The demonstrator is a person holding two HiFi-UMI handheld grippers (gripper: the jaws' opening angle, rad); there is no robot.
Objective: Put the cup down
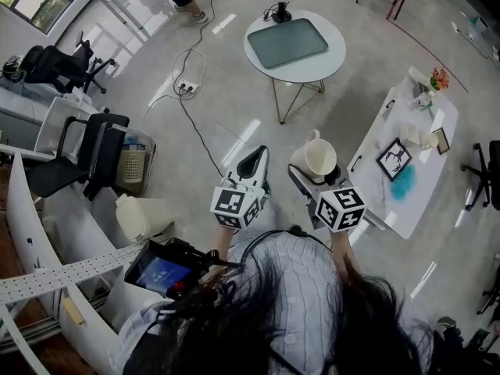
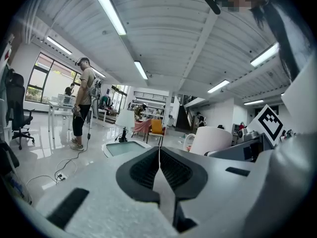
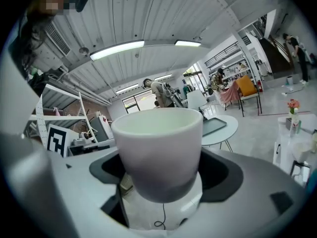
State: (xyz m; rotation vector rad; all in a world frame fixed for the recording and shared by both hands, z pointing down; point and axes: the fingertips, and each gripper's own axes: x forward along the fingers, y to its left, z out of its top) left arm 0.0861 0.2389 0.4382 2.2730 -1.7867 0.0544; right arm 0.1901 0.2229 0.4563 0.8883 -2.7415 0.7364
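Only the right gripper view shows how the right gripper pinches the white cup by its sides; the head view adds the handle facing away. The left gripper has its jaws pressed together, empty. Both point forward, side by side, above a glossy grey floor near a round table.

Round white table upper centre, grey tray on it. Long white table at right, framed picture on top. Black office chair upper left. Power strip on floor.
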